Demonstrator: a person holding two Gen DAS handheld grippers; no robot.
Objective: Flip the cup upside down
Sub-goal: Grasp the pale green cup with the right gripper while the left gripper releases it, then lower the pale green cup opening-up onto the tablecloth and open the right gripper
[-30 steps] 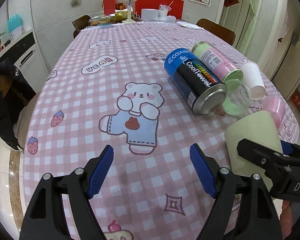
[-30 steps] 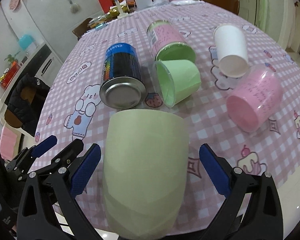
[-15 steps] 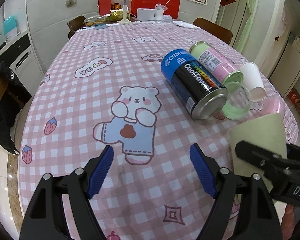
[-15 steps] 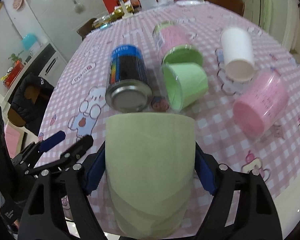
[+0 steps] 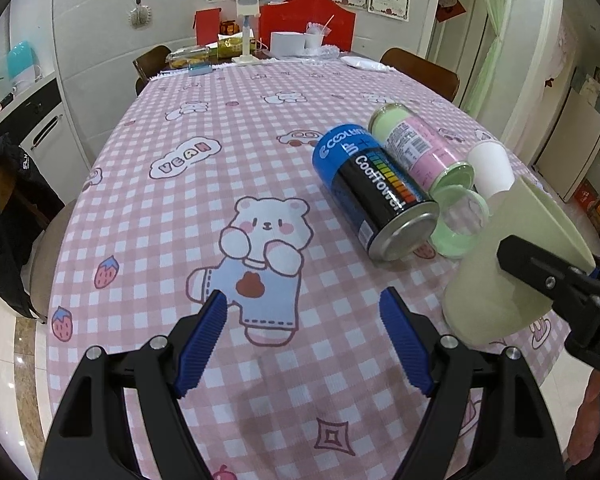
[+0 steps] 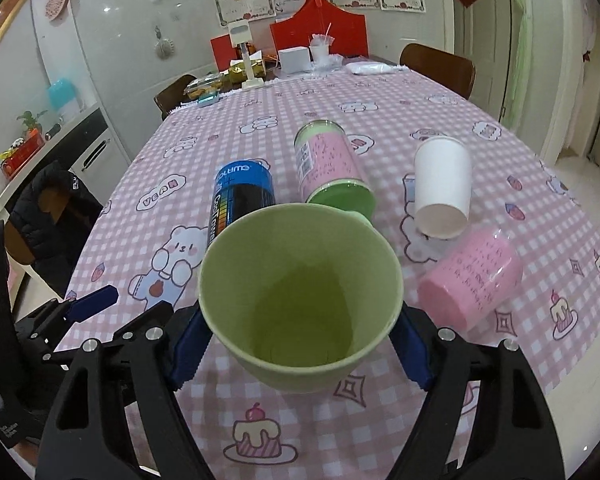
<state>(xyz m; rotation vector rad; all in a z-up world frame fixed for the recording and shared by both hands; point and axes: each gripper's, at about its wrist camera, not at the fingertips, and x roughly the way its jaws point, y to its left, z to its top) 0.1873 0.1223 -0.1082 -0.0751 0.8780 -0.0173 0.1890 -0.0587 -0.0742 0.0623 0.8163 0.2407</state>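
Note:
My right gripper [image 6: 300, 344] is shut on a pale green cup [image 6: 300, 292] and holds it lifted above the pink checked tablecloth [image 6: 380, 432], tilted so its open mouth faces the camera. The cup is empty inside. In the left wrist view the same cup [image 5: 500, 280] shows at the right, held off the table by the right gripper [image 5: 560, 280]. My left gripper [image 5: 304, 344] is open and empty, low over the near part of the tablecloth [image 5: 180, 240].
Lying on the table beyond: a blue-black can [image 6: 240, 196], a pink canister with green lid [image 6: 332, 172], a white paper cup [image 6: 442, 188], a pink cup [image 6: 472, 280], a clear green cup [image 5: 458, 228]. Chairs and clutter stand at the far end.
My right gripper closed on the pale green cup, lifted it and tipped it, so its mouth now faces the camera instead of its side. The left gripper stayed open.

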